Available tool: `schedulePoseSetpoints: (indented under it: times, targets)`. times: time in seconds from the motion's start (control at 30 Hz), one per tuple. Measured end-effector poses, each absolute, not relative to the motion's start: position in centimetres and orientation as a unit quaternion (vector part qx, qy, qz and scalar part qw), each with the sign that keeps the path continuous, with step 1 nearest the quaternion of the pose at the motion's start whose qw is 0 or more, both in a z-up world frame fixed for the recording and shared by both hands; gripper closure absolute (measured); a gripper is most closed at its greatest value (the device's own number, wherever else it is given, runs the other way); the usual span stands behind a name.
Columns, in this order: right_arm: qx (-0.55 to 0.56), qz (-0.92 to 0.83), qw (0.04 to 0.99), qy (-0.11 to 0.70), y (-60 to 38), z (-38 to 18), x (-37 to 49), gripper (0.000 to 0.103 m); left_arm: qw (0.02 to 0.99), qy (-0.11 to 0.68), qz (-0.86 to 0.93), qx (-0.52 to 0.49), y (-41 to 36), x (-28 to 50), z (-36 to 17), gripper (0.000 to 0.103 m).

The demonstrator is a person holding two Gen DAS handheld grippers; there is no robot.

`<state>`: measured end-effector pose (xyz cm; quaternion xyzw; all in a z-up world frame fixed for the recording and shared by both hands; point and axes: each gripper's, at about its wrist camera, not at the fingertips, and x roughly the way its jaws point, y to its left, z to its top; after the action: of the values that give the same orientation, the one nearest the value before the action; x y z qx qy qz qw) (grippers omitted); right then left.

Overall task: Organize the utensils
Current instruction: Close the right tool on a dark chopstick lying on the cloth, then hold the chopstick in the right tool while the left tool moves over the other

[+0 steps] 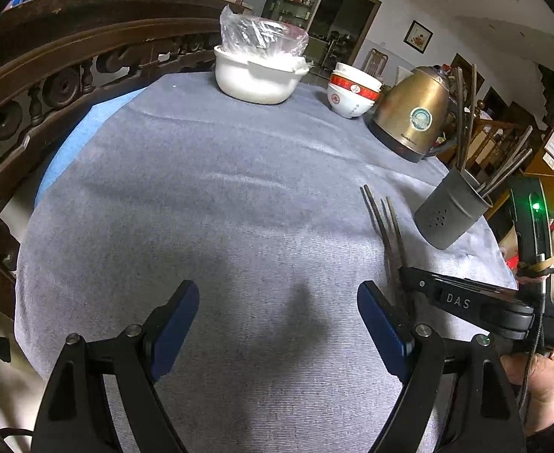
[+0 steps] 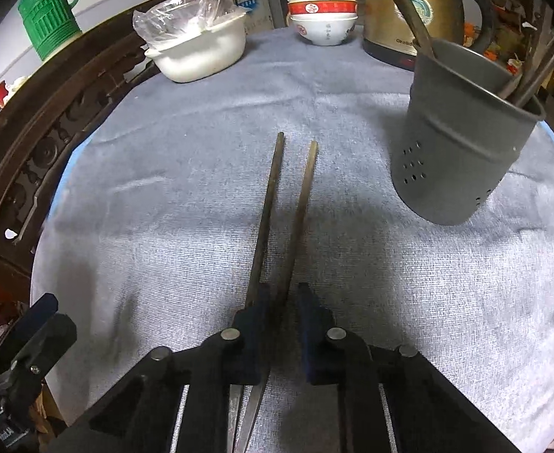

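Two long dark chopsticks (image 2: pixel 302 188) lie side by side on the grey cloth (image 2: pixel 163 226), pointing away from me. My right gripper (image 2: pixel 284 290) is shut on their near ends; one stick runs between the blue pads, the other along the left pad's edge. In the left wrist view the same chopsticks (image 1: pixel 384 226) stick out from the right gripper (image 1: pixel 405 277). A grey perforated utensil holder (image 2: pixel 462 143) stands to the right with several sticks in it. My left gripper (image 1: pixel 278 290) hovers open over bare cloth, left of the chopsticks, with nothing between its fingers.
At the back stand a white pot with a plastic bag (image 1: pixel 258 79), stacked red-and-white bowls (image 1: pixel 352 94) and a brass kettle (image 1: pixel 412 113). A carved dark wooden rail (image 1: pixel 50 75) borders the left side. The table edge runs just right of the holder (image 1: pixel 450 211).
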<state>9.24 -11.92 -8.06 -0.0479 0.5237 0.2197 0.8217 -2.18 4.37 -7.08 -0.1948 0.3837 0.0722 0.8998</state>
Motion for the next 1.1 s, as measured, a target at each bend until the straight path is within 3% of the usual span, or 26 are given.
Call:
schedulePoseSetpoints:
  times: [0.17, 1.1]
  targets:
    - [-0.058, 0.211, 0.822, 0.526, -13.0, -7.7, 9.0, 0.097, 0.899, 0.387, 0.07, -0.191, 4.0, -2.1, -7.0, 0.017]
    - [-0.021, 0.205, 0.823, 0.529, -17.5, -8.4, 8.8, 0.096, 0.898, 0.414, 0.033, -0.145, 0.0, -1.0, -7.1, 0.017]
